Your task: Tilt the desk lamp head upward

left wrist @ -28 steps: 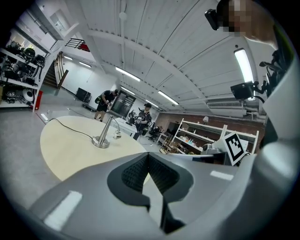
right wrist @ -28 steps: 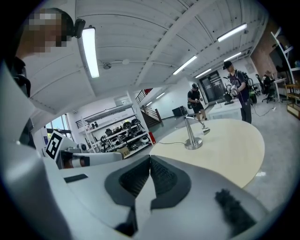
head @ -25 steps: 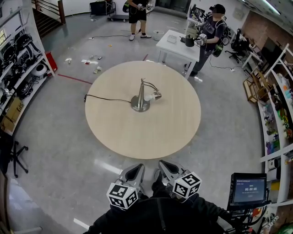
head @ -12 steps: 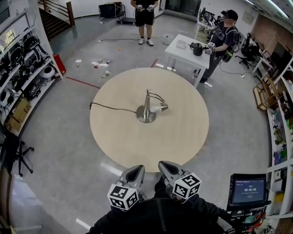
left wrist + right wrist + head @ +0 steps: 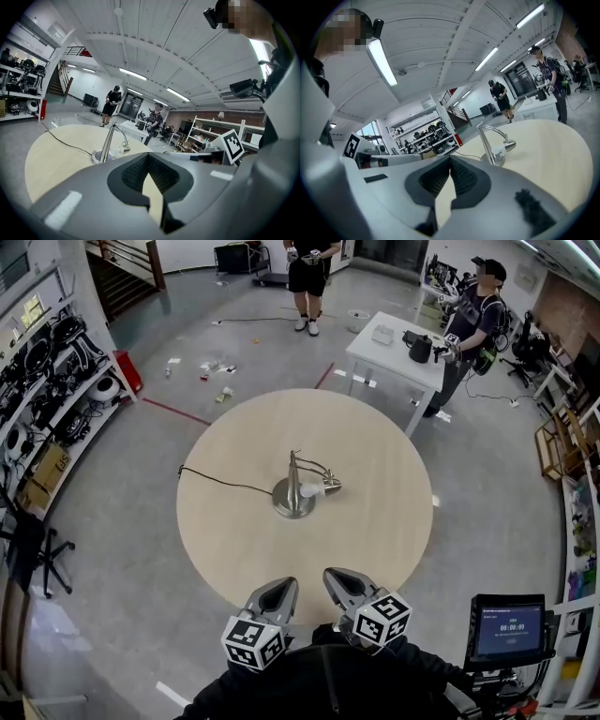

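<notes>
The desk lamp [image 5: 294,493] stands near the middle of the round table [image 5: 375,540], stem upright, its head [image 5: 324,487] lying roughly level and pointing toward the head view's right (the cord [image 5: 220,481] trails off left). We hold the left gripper [image 5: 279,589] and right gripper [image 5: 336,579] at the table's near edge, well apart from the lamp, each with jaws pressed together on nothing. The screen [image 5: 510,626] at lower right carries digits, perhaps a timer, too small to read.
</notes>
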The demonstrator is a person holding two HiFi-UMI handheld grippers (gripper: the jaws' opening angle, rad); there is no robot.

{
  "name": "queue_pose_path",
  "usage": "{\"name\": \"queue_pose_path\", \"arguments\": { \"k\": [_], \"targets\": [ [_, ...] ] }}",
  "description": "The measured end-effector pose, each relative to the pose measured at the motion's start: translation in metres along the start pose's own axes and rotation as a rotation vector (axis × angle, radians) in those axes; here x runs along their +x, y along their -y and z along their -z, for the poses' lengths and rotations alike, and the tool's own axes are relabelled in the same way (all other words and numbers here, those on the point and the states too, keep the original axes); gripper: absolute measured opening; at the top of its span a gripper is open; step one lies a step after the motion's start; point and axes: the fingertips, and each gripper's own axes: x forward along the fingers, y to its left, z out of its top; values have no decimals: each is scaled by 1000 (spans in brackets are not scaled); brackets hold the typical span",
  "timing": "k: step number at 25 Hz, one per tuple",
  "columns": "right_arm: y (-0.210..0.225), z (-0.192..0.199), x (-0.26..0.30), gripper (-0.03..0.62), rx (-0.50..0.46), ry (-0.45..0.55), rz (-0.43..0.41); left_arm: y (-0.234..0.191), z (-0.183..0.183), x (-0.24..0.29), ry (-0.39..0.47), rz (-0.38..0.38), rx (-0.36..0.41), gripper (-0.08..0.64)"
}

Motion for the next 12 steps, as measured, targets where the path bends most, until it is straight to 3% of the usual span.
{"name": "queue_pose_path", "arguments": {
  "k": [12],
  "targets": [
    [57,-32,13,5,26,6,-54,1,-22,56,-4,-65,17,6]
  ]
}}
